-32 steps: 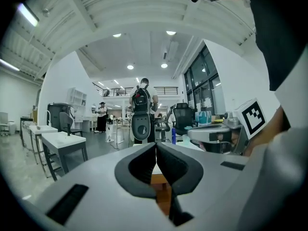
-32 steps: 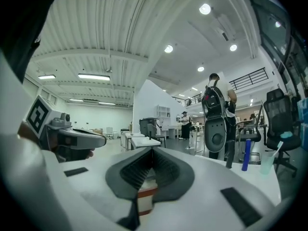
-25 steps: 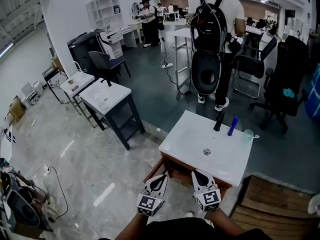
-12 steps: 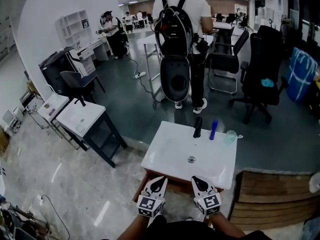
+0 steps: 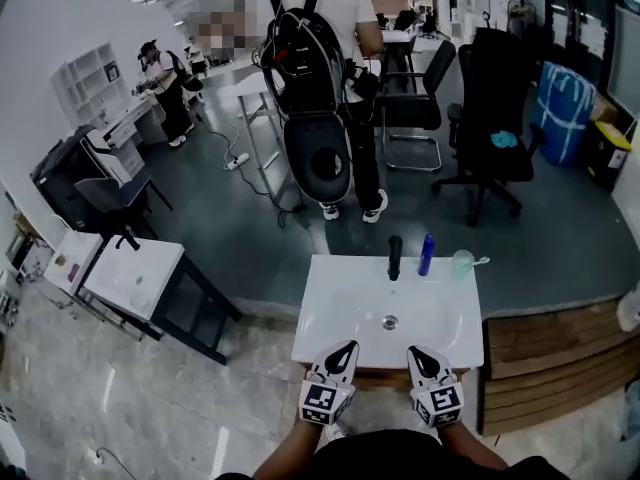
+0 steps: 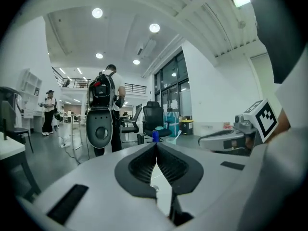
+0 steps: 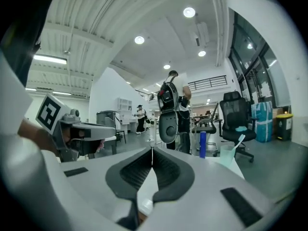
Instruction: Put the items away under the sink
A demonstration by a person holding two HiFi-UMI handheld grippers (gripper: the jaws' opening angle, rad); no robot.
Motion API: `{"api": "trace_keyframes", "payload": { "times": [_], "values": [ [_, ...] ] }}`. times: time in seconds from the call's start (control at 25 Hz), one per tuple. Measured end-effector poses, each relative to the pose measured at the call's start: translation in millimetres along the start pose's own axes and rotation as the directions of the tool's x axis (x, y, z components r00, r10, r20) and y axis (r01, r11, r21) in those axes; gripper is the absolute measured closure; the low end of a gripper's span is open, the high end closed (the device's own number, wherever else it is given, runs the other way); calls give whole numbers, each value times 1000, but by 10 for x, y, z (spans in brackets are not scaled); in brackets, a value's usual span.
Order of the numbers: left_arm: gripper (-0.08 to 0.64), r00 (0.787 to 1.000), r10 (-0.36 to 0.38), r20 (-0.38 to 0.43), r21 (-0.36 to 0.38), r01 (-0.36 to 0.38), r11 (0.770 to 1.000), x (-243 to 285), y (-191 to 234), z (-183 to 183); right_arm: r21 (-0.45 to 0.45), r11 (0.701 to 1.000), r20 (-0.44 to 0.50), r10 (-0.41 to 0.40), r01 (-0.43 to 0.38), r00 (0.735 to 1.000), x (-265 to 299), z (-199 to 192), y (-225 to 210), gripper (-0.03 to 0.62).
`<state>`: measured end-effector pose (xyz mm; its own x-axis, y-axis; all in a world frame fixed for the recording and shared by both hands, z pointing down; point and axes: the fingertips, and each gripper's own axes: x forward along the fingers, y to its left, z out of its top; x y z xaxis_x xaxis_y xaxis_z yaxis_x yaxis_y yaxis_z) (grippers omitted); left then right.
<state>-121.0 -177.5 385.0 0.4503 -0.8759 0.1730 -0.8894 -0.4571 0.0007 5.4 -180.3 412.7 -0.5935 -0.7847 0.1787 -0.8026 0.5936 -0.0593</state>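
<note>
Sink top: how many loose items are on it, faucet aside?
3: a blue bottle just right of the faucet, a cup further right, and a toothbrush standing in that cup. Nothing seems hidden.

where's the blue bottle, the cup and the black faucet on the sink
blue bottle [image 5: 427, 255]: head view, middle of its body.
cup [image 5: 461, 265]: head view, its translucent side wall.
black faucet [image 5: 395, 258]: head view, middle of its upright stem.

2 items stand at the back of the sink [image 5: 340, 313] — blue bottle [image 5: 427, 254], pale cup [image 5: 461, 266] with toothbrush [image 5: 481, 261].
</note>
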Motion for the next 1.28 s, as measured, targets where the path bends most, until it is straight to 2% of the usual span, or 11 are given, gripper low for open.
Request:
{"api": "trace_keyframes", "payload": {
  "times": [0.24,0.4,0.56,0.76,1.08,1.12,1.2,1.28],
  "values": [
    [538,995,-98,14,-61,99,993,120,252,-56,36,992,-32,-124,125,992,31,-133,-2,573],
    [538,990,-138,12,-47,139,989,286,294,-54,52,981,-36,-185,186,982,38,-107,-199,572],
    [538,991,-136,-8,-69,135,988,411,266,-97,51,966,-50,-252,254,967,2,-141,-546,574],
    [538,991,-126,-36,-63,124,990,624,198,-205,-28,945,-97,-327,326,940,131,-272,-1073,572],
    [538,992,-99,-76,-59,95,994,1021,156,-291,-1,929,-121,-367,369,922,442,-456,-1774,571],
    [538,992,-96,-83,-59,92,994,1071,154,-311,5,928,-122,-370,373,921,495,-473,-1867,562],
    [538,991,-93,-99,-63,87,994,1154,155,-372,22,921,-125,-384,390,915,600,-517,-2050,484],
    [538,988,-95,-123,-68,88,994,1185,141,-467,44,909,-143,-404,413,904,658,-610,-2188,454]
  ]
}}
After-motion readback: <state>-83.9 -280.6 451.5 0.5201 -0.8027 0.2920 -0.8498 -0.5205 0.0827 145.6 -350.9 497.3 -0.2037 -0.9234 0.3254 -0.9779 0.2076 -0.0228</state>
